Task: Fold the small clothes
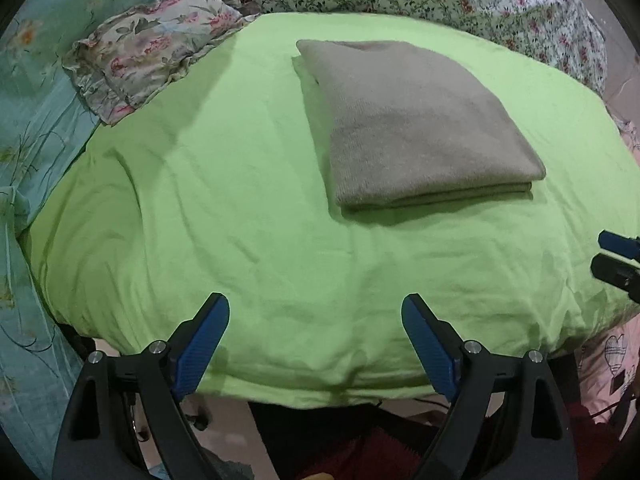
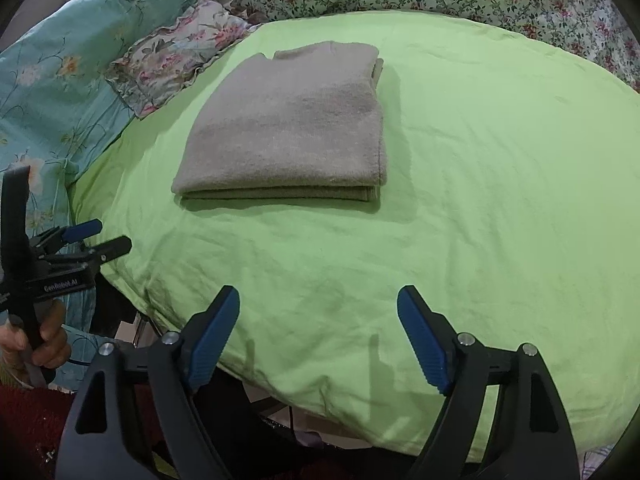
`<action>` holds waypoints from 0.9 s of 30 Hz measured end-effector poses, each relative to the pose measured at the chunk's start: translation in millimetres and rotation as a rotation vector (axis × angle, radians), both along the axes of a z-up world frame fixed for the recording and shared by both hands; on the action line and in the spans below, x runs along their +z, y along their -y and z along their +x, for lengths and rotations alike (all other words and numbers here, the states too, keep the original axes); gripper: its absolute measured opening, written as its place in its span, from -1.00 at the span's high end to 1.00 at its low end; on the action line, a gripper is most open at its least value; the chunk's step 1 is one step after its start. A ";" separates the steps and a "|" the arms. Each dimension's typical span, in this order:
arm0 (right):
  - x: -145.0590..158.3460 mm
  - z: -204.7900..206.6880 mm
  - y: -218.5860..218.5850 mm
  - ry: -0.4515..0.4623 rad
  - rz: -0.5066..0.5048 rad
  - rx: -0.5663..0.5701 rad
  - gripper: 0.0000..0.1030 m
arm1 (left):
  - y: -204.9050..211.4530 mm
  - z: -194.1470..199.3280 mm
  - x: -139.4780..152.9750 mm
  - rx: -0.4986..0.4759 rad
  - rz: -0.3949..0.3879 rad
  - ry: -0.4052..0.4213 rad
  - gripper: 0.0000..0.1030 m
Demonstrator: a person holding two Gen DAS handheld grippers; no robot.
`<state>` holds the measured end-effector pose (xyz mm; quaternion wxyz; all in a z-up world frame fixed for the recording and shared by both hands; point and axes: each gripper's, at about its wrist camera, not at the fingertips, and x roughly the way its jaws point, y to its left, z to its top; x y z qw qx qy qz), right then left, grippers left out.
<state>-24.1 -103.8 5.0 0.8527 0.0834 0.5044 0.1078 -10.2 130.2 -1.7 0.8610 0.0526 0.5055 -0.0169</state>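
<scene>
Both grippers, left gripper (image 1: 316, 308) and right gripper (image 2: 318, 300), are hanging released and empty, while the folded grey garment (image 1: 416, 120) is lying ahead on the green sheet (image 1: 200, 200) (roughly midway between them), apparently finished.

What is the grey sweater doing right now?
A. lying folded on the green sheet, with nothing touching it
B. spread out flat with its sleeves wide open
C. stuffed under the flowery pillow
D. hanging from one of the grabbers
A: the grey sweater lies folded in a neat stack on the green sheet, and both the left gripper and the right gripper are open and apart from it.
</scene>
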 end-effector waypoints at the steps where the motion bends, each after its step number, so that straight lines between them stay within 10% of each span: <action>1: 2.4 -1.1 0.9 0.001 0.004 0.004 -0.64 | 0.5 -2.2 2.0 -0.004 -0.003 -0.002 -0.72; 27: -8.8 42.4 -25.3 -0.003 0.086 0.045 -0.75 | 13.5 39.3 4.9 0.014 0.039 0.013 -0.72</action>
